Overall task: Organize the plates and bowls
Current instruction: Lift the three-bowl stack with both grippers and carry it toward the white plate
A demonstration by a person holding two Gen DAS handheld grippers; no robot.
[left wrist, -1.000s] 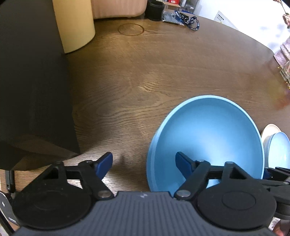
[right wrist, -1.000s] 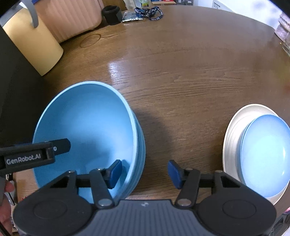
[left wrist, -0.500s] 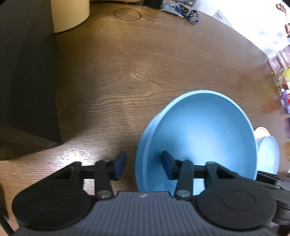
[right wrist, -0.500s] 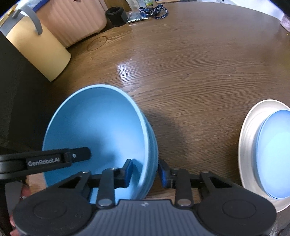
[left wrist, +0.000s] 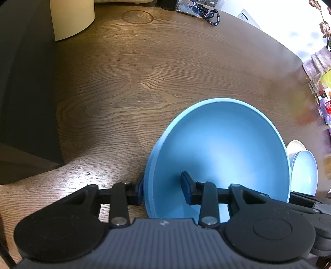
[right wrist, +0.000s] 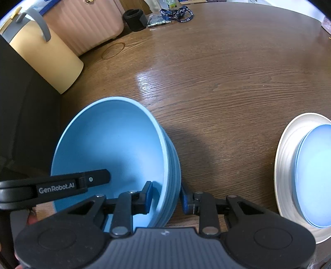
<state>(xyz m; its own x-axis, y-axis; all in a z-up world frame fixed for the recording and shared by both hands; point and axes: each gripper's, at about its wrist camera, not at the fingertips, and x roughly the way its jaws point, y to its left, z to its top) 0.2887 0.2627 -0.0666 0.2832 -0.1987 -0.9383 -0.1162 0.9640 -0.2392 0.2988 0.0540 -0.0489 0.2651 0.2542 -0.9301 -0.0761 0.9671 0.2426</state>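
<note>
- The stack of blue bowls (left wrist: 223, 149) sits on the brown wooden table (left wrist: 165, 68), gripped from both sides.
- The left gripper (left wrist: 162, 189) straddles the stack's left wall: one blue pad outside against the rim edges, the other inside the top bowl. The inner pad seems to stand a little off the wall, so a full clamp is hard to confirm.
- The right gripper (right wrist: 166, 196) straddles the right wall the same way, one pad inside the top bowl and one outside, both close on the stacked rims (right wrist: 172, 165).
- The top bowl holds nothing but the gripper fingers.
- To the right, well apart, a white plate (right wrist: 287, 157) carries a pale blue plate (right wrist: 314, 175); both are cut off by the picture's edge.
- A yellow bin (right wrist: 41, 60) with a grey handle and a pink ribbed suitcase (right wrist: 86, 22) stand by the table's far left edge; a blue lanyard (right wrist: 178, 13) lies far back.
- How many bowls are stacked is hard to count; several rim edges show.
</note>
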